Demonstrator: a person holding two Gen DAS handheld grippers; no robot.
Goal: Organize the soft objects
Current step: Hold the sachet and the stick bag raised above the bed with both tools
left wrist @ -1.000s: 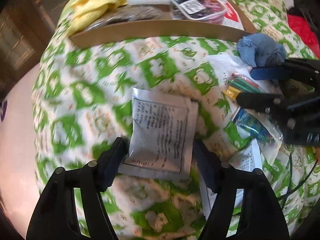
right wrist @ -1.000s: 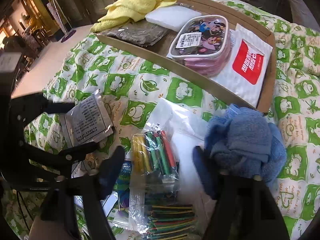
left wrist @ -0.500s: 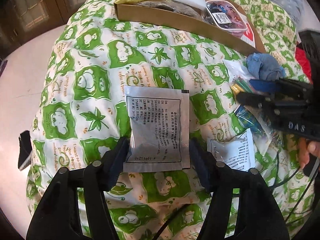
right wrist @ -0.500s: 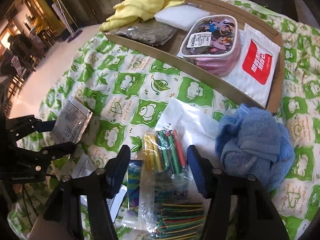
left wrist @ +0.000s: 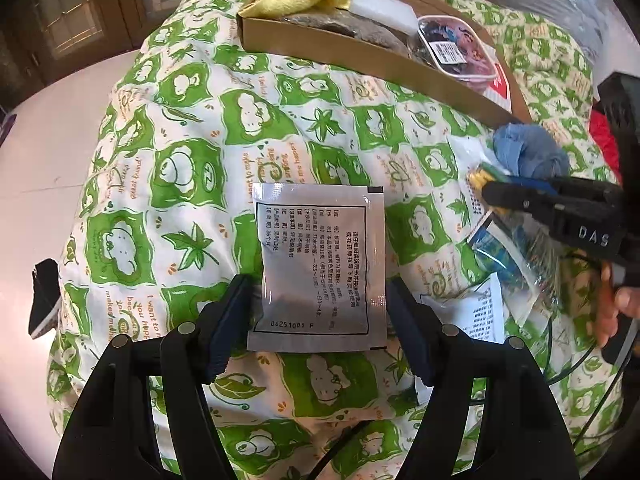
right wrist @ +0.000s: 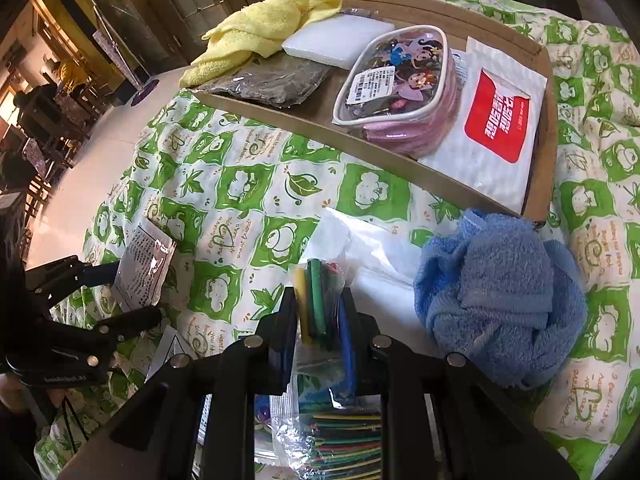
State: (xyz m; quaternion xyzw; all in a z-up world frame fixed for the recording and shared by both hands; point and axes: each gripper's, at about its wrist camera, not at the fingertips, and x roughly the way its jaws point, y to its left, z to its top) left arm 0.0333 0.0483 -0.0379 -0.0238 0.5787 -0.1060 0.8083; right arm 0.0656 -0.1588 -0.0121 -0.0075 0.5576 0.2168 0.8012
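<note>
Over on the green-and-white quilt [left wrist: 192,184], the left gripper [left wrist: 316,320] is standing half open around a silver sachet [left wrist: 320,264], its jaws having just been widening; a narrow gap is showing at each pad. Only the right wrist view is showing how the right gripper [right wrist: 318,328] has just closed, pinching a clear bag of coloured tubes [right wrist: 316,300]. That view is also laying open the cardboard tray [right wrist: 540,80] with its yellow cloth [right wrist: 260,28], cartoon pouch [right wrist: 396,80] and red-labelled packet [right wrist: 496,120], and the blue towel [right wrist: 500,296] lying just beside the tray's corner. Meanwhile the left view is catching a second printed sachet [left wrist: 476,312] beside the first.
</note>
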